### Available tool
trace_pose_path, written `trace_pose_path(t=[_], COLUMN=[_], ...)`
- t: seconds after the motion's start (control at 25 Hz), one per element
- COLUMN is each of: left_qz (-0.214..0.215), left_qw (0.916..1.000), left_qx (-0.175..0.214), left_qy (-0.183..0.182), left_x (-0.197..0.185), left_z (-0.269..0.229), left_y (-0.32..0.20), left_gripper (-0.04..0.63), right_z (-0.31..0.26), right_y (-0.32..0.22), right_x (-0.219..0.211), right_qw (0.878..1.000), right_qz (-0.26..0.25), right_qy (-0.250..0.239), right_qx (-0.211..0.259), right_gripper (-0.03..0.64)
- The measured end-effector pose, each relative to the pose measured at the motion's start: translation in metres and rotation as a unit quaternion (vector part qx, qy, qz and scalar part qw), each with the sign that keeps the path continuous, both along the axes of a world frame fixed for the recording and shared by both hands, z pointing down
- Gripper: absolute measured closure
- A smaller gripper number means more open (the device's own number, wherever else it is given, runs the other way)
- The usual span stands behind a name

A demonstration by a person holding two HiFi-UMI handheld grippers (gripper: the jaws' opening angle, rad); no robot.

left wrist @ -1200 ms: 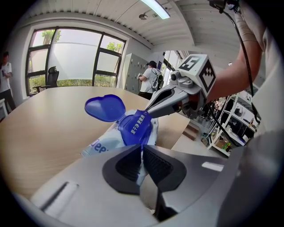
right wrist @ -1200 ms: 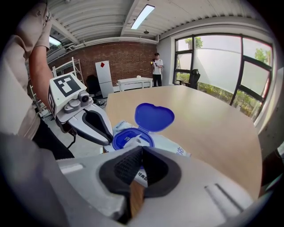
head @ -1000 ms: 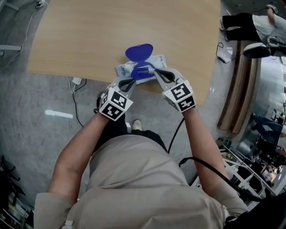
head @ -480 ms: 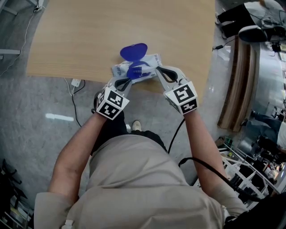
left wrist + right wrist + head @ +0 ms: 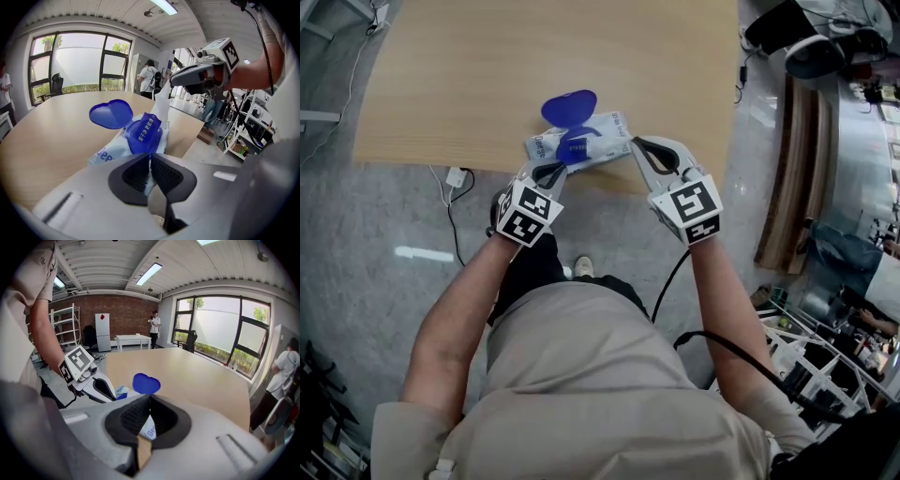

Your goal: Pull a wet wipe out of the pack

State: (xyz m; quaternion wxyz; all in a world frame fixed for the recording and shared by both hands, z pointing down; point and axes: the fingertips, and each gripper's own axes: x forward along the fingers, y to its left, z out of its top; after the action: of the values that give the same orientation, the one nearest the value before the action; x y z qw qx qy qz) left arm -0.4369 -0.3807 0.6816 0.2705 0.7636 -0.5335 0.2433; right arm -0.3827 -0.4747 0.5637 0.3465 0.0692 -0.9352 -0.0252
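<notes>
Pack lies at the near edge of the table, lid flipped open. Your left gripper pinches the pack's near end. Your right gripper is closed on the wipe, which is partly drawn up. Left to do, I'd say: pull it fully free.

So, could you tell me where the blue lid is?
Head view, centre-left: the blue lid stands open at the pack's far side, near the table's edge.

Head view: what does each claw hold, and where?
Left claw grips the white, blue-lidded wet wipe pack by its near edge; right claw pinches the upper tip of the white wipe.
</notes>
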Motion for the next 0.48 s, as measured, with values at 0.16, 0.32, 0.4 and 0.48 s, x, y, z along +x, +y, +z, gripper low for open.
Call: trace_pose_path(t=[0.16, 0.32, 0.4, 0.48], left_qz=[-0.003, -0.005, -0.005, -0.006], left_qw=[1.0, 0.9999, 0.9998, 0.9998], left_qx=[-0.002, -0.005, -0.006, -0.006], left_qy=[-0.006, -0.012, -0.017, -0.021], left_x=[-0.001, 0.0, 0.001, 0.002], left_z=[-0.002, 0.0, -0.002, -0.003], left_y=[0.0, 0.001, 0.0, 0.0], left_gripper=[0.578, 0.578, 0.578, 0.58], right_z=[-0.017, -0.033, -0.043, -0.052], right_y=[-0.001, -0.002, -0.002, -0.002], right_x=[0.003, 0.008, 0.012, 0.018], right_qw=[1.0, 0.999, 0.999, 0.999], right_qz=[0.003, 0.005, 0.005, 0.007], right_qy=[-0.013, -0.026, -0.032, -0.037], right_qx=[0.011, 0.023, 0.03, 0.036], right_gripper=[0.615, 0.615, 0.614, 0.615])
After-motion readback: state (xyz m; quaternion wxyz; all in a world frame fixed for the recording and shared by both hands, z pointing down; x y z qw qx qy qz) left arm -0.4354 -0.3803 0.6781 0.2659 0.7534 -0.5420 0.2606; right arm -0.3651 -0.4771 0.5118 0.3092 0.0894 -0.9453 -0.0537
